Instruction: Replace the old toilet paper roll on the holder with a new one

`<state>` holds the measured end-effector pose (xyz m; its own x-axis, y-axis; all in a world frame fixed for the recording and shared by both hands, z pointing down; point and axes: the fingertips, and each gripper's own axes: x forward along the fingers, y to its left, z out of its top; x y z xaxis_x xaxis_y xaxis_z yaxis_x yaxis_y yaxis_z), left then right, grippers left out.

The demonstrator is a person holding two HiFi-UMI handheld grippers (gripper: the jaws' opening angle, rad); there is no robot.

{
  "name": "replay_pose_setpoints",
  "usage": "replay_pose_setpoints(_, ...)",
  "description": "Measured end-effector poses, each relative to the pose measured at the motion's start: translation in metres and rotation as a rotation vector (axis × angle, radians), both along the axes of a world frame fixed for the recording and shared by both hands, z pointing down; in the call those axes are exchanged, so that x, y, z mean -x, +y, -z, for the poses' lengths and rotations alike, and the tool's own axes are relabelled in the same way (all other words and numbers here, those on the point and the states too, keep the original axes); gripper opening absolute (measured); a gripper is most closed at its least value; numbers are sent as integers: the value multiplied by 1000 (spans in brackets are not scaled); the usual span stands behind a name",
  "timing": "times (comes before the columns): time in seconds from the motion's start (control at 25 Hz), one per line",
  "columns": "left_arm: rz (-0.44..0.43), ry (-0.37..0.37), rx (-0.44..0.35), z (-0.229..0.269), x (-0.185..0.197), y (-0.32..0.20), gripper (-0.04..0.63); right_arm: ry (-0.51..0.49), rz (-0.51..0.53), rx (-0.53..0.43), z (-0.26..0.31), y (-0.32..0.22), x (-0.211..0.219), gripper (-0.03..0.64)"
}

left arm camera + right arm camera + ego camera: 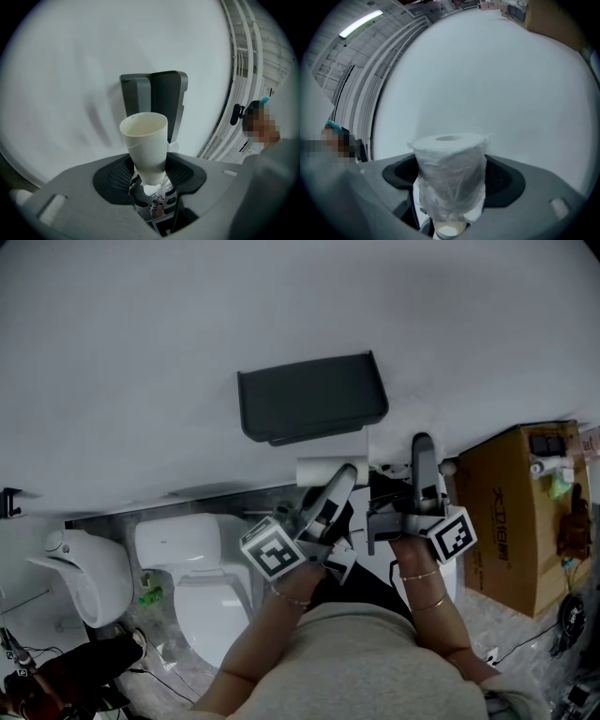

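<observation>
The dark grey paper holder hangs on the white wall, and no roll shows on it. My left gripper is shut on an empty pale cardboard tube just below the holder's right end. In the left gripper view the tube stands up between the jaws, with the holder straight behind it. To the right, my right gripper is shut on a new toilet paper roll. The right gripper view shows this roll in clear plastic wrap, with only bare wall behind it.
A white toilet stands below left of the holder, with another white fixture further left. A large cardboard box stands against the wall at the right. A small green object lies on the floor by the toilet.
</observation>
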<state>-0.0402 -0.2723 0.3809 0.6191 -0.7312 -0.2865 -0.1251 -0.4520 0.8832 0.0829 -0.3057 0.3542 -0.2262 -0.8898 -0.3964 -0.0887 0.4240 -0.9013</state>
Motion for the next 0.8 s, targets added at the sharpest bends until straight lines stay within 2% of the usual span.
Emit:
replay_pose_setpoints(0.08,6,-30,-11,-3,4,2,213,-1,8,2,0,-1,3,414)
replay_pose_setpoints(0.48,38,-14,13,-5,7,4,213,-7,40,8,-2,-8,10,414)
replay_pose_setpoints(0.8,65,-32,35,-6,6,11,212,-19,78,15,-5,-9,17,414)
